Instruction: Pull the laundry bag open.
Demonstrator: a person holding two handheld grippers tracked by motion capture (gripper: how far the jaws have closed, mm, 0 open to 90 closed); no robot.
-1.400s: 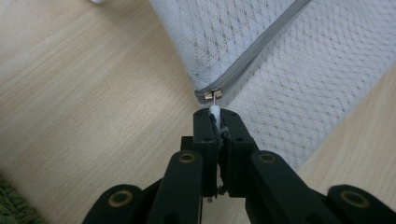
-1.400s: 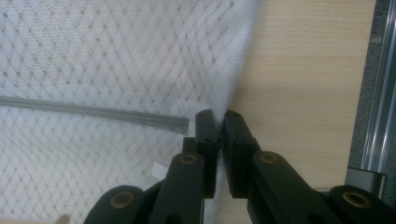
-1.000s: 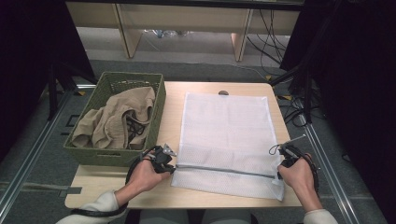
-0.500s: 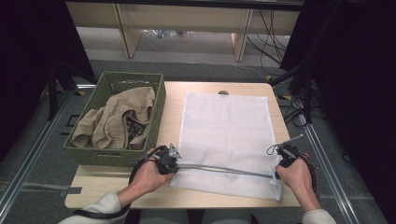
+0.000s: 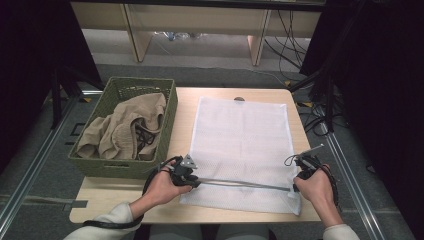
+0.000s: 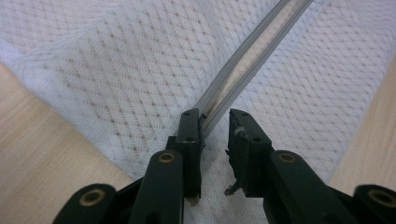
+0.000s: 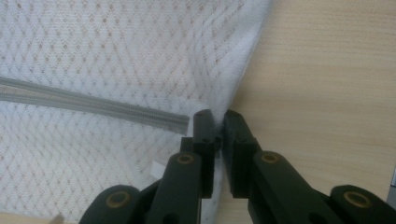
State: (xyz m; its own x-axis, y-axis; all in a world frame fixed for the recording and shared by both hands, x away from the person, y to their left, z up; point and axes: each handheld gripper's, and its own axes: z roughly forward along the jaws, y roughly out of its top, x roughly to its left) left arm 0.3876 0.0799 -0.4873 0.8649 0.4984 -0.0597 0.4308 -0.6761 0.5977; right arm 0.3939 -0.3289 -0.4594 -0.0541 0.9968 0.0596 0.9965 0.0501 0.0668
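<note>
A white mesh bag lies flat on the wooden table. Its grey zipper runs along the near edge. My left gripper sits at the zipper's left end. In the left gripper view its jaws have just been opening and stand apart, with the zipper's end reaching into the gap, unpressed. My right gripper is at the zipper's right end. Its jaws have just been easing open, but the gap is narrow and the bag's side edge still looks pinched between them.
A green basket with beige clothing stands on the table's left side, close to my left hand. Bare wood shows right of the bag. Shelving and cables lie on the floor beyond the table's far edge.
My left hand has shifted slightly to the right along the bag's near edge. The right hand and the bag have kept their place.
</note>
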